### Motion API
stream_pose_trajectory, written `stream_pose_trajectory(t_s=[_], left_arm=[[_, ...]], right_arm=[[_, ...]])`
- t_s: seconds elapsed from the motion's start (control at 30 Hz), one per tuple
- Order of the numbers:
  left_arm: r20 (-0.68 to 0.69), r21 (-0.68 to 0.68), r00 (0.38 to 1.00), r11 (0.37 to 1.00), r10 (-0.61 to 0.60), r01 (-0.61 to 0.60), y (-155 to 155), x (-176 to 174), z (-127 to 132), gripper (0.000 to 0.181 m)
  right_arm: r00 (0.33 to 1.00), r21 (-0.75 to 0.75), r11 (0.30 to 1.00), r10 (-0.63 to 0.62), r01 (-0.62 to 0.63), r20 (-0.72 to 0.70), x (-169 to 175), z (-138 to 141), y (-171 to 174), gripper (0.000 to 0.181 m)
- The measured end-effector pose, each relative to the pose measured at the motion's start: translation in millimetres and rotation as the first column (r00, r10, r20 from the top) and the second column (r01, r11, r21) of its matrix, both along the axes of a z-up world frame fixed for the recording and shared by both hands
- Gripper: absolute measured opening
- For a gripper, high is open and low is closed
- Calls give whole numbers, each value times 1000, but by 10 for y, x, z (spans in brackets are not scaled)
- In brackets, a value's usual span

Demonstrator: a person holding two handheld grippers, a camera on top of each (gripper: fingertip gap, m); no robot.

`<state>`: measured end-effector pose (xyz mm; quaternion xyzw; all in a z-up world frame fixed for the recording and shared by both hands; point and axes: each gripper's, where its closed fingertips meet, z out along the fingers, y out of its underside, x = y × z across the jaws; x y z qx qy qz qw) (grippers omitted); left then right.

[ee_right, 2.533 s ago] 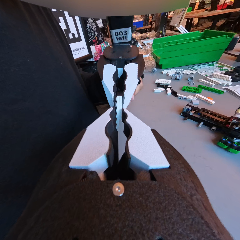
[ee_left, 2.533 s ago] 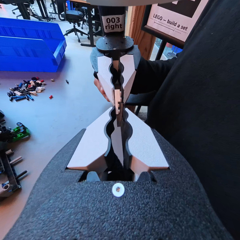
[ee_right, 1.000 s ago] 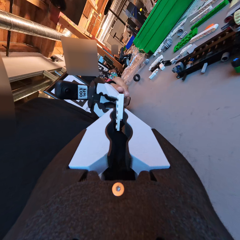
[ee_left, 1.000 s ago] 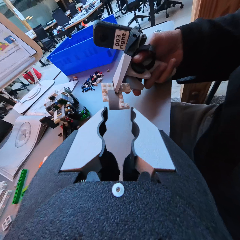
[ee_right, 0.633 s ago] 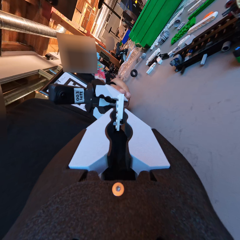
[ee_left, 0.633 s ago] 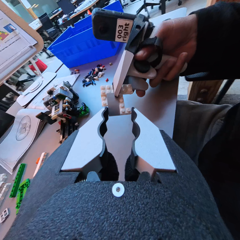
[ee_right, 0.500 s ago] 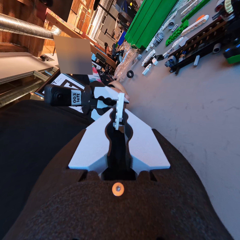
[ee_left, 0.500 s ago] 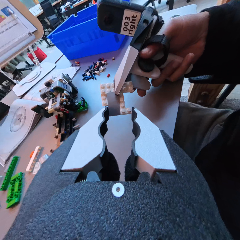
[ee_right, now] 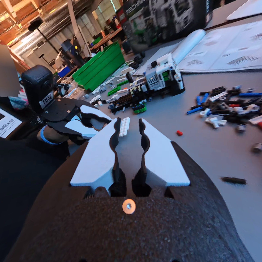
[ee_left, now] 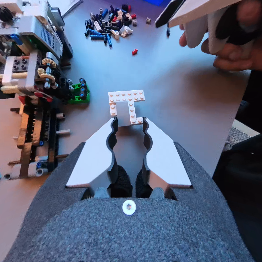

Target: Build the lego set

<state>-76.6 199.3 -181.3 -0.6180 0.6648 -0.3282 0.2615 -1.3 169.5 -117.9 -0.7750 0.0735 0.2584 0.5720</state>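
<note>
The jaws of the left gripper [ee_left: 129, 118] and right gripper [ee_right: 129, 120] are now spread and empty; half a second earlier the white plate assembly [ee_left: 126, 105] was pinched by the right one. It is released flat on the bench [ee_left: 177, 99], just beyond the left tips, so this sub-build seems finished. Beyond it, the truck model [ee_left: 32, 79] is cut off and the loose pins [ee_left: 110, 28] are blurred.

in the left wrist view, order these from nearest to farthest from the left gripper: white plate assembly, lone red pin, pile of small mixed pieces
1. White studded plate assembly: flat on the table right at the tips of the open left gripper.
2. Lone red pin: farther ahead, by itself on the bare grey table.
3. Pile of small blue, black and white pieces: farthest, top centre.
</note>
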Motion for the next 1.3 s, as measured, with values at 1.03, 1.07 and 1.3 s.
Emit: stream_pose_trajectory(t_s=[1.03, 1.07, 1.3], left_arm=[[115, -96, 993, 995, 25, -14, 151, 20, 387, 45], [154, -117, 987, 993, 43, -25, 236, -29, 492, 45], [256, 26, 964, 997, 67, -76, 1052, -314, 1079, 40]], right_arm=[[975, -67, 985, -143, 156, 170, 359, 44, 250, 26], [954, -66, 976, -187, 208, 235, 472, 100, 328, 26], [799, -136, 892, -308, 432, 517, 1201, 110, 762, 30]])
